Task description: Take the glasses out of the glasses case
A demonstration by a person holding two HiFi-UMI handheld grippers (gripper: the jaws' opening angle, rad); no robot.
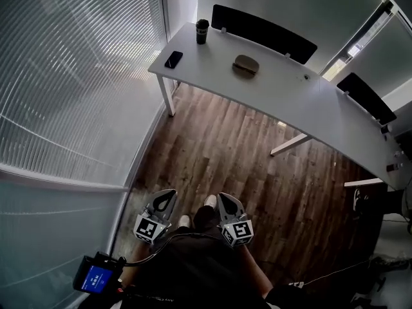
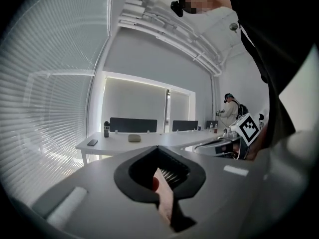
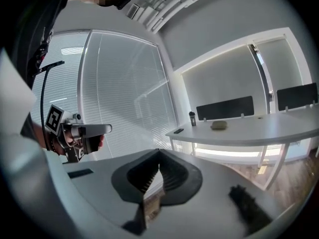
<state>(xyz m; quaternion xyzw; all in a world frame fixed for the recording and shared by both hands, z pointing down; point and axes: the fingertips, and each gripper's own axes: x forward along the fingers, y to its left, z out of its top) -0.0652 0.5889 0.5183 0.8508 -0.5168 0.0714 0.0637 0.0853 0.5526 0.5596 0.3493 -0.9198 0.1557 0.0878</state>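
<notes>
Approach step; nothing handled yet. Left gripper [image 1: 165,199] and right gripper [image 1: 224,202] are both closed and empty, close to the body. Case [image 1: 245,65] lies shut on the table [image 1: 302,102] — well apart. Next move calls for closing in and opening the jaws.

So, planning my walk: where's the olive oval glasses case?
Head view: the olive oval glasses case lies on the white desk, right of the flat black phone.

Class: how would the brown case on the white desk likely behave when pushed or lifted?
The case lies low and flat, so it probably slides rather than tips. Its rounded shell looks rigid, likely light.
</notes>
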